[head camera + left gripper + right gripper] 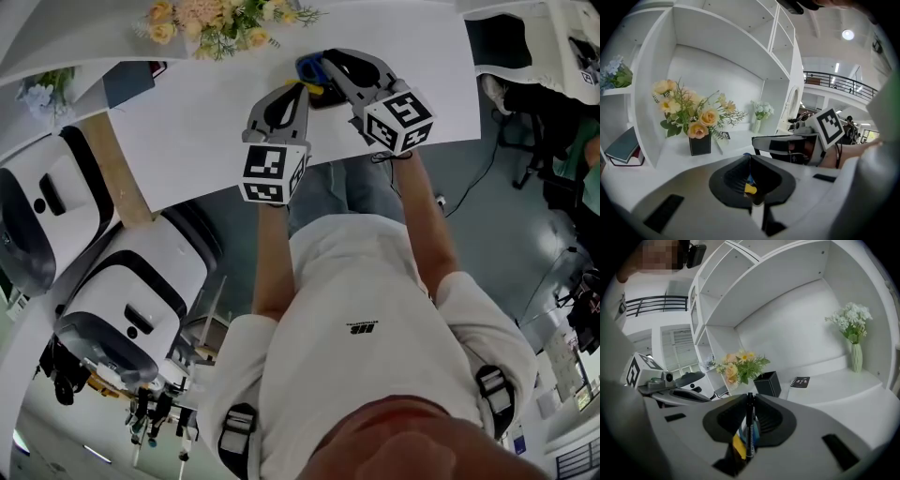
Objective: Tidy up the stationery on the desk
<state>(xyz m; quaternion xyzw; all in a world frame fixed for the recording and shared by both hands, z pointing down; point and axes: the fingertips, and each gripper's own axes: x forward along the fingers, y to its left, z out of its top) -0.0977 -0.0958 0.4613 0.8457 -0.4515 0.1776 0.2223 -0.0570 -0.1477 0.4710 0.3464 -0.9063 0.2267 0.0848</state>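
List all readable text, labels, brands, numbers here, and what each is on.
None readable.
Shirt logo: too small.
Black card on shelf: print too small.
Pen: barrel marks blurred.
Marker cubes: square patterns, no words.

Bright, even indoor light. White desk (216, 131) and shelves (717, 70) near washed out, shadows faint. Lamp (848, 34) glares in left gripper view. Both gripper views fisheye: black corners, straight edges bowed. Near foreground soft, flowers (689, 112) sharper. Head view dimmer toward bottom, warped at edges.
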